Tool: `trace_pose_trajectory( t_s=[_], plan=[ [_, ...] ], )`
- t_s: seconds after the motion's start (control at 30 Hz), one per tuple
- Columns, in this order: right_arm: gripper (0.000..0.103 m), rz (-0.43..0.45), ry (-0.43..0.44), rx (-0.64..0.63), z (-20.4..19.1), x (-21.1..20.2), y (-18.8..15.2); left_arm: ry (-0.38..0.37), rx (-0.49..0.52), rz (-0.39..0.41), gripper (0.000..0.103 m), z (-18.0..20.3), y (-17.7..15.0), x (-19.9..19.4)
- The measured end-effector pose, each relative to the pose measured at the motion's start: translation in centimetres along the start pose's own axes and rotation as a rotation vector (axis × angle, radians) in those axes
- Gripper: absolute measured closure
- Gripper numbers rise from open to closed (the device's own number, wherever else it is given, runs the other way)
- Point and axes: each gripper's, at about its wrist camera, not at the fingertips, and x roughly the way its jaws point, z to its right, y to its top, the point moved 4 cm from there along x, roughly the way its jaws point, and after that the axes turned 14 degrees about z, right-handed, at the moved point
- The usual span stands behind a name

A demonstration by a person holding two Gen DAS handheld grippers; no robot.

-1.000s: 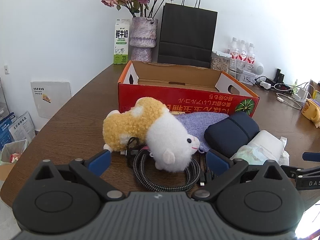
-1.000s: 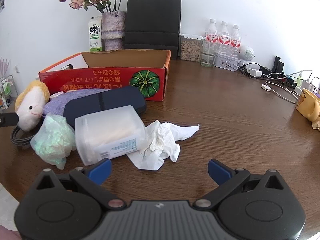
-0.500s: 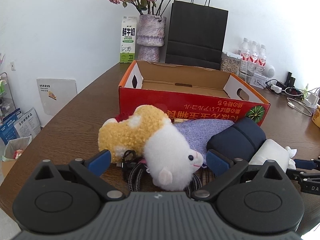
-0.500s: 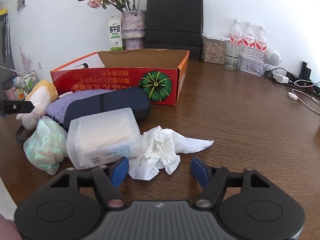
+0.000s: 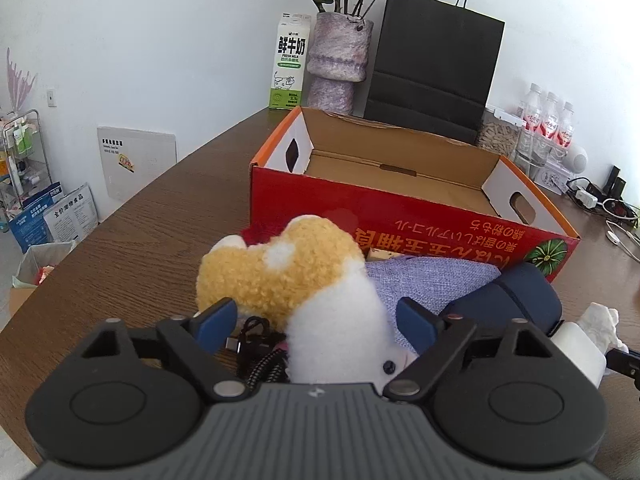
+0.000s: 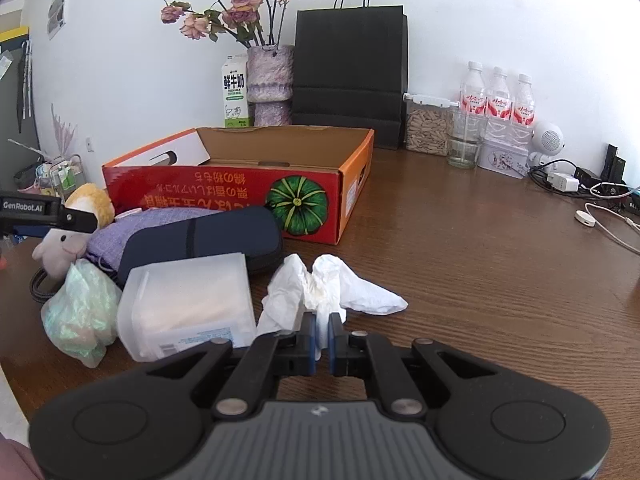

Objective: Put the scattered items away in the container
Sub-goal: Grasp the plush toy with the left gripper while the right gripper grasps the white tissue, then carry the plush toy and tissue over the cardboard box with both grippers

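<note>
The open red cardboard box [image 5: 400, 216] stands on the brown table; it also shows in the right wrist view [image 6: 224, 184]. In front of it lie a yellow-and-white plush toy [image 5: 304, 280], a coiled black cable [image 5: 260, 352], a purple cloth pouch [image 5: 424, 280], a navy case [image 6: 200, 240], a translucent plastic box [image 6: 188, 304], a green crumpled bag [image 6: 80, 312] and a crumpled white tissue [image 6: 328, 292]. My left gripper [image 5: 316, 320] is open around the plush toy's white head. My right gripper [image 6: 320, 336] is shut on the tissue's near edge.
Behind the box stand a milk carton [image 5: 290, 68], a vase of dried flowers [image 5: 338, 60] and a black paper bag [image 5: 436, 64]. Water bottles [image 6: 496, 100], a jar, a glass and charger cables [image 6: 600, 216] sit at the back right.
My right gripper moved forward to the tissue and closed on it. My left gripper moved forward and its fingers came around the plush toy, narrowing slightly.
</note>
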Motion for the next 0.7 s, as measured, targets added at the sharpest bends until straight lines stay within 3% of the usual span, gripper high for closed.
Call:
trace_pose_trajectory(
  t_s=[0.13,0.17,0.2,0.7],
  plan=[
    [0.098,0.026,-0.010,0.004,0.3,0.0,0.8,-0.021,0.001,-0.001,0.036,-0.1,0.0,0.0],
    [0.098,0.034,-0.011,0.006,0.3,0.0,1.0,-0.034,0.003,-0.006,0.048,0.0,-0.1,0.0],
    [0.098,0.041,-0.011,0.007,0.2,0.0,1.2,-0.043,0.006,-0.011,0.053,0.1,-0.2,-0.1],
    [0.098,0.106,0.017,0.003,-2.4,-0.4,3.3,-0.109,-0.014,0.081,0.058,-1.0,1.1,-3.6]
  ],
)
